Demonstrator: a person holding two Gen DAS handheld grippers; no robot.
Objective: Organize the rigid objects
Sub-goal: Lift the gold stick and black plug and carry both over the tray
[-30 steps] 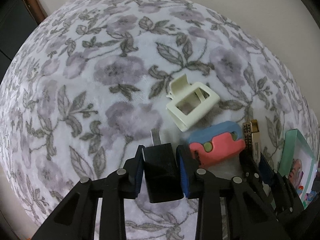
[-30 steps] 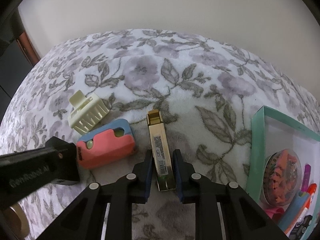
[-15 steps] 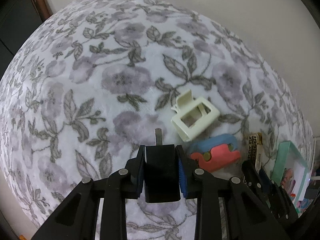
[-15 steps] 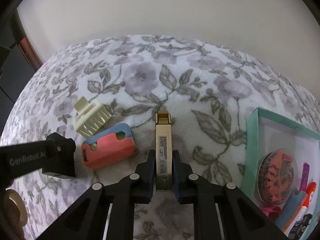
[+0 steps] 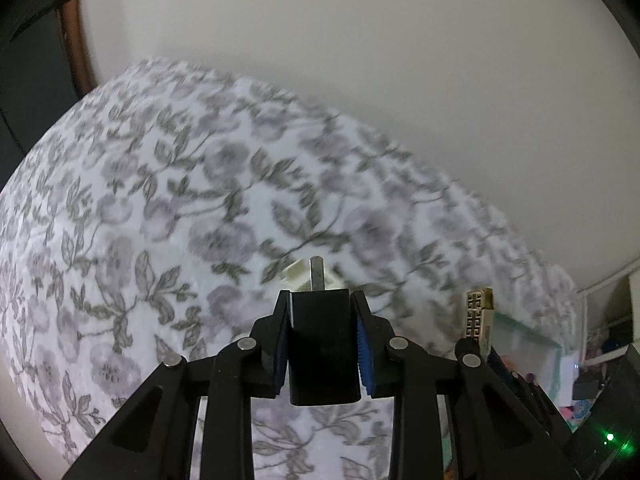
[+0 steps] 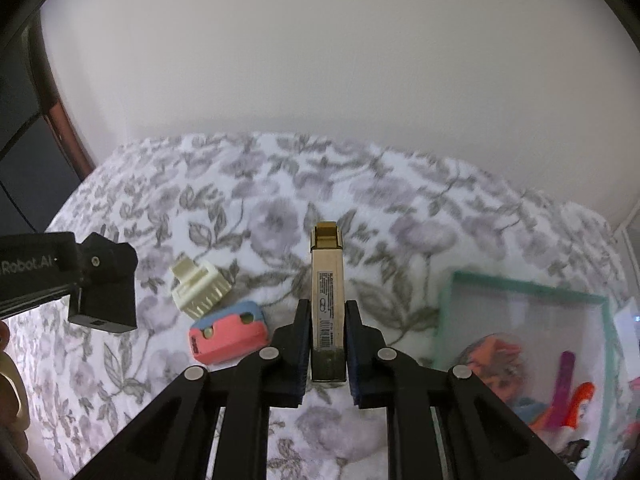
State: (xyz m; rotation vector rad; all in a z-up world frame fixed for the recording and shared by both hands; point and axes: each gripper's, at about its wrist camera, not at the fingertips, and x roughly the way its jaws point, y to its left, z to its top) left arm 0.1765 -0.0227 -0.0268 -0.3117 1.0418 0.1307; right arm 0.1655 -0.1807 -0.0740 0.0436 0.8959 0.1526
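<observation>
My left gripper [image 5: 322, 300] is shut on a black plug adapter [image 5: 322, 344], its metal prong pointing away, held above the floral cloth [image 5: 160, 216]. The right wrist view shows that adapter [image 6: 106, 288] at the left, off the cloth. My right gripper [image 6: 327, 308] is shut on a slim gold case [image 6: 327, 300], lifted clear of the cloth; its patterned tip [image 5: 478, 312] shows in the left wrist view. A cream hair claw [image 6: 198, 290] and a pink-and-blue holder [image 6: 228, 332] lie on the cloth between the grippers.
A teal-rimmed tray [image 6: 524, 284] with several small colourful items sits at the right on the cloth. A pale wall rises behind the bed. A dark wooden frame edge [image 6: 64, 120] stands at the left.
Both grippers have risen with their loads: the adapter and the gold case have left the cloth. The views tilted up, showing more wall.
</observation>
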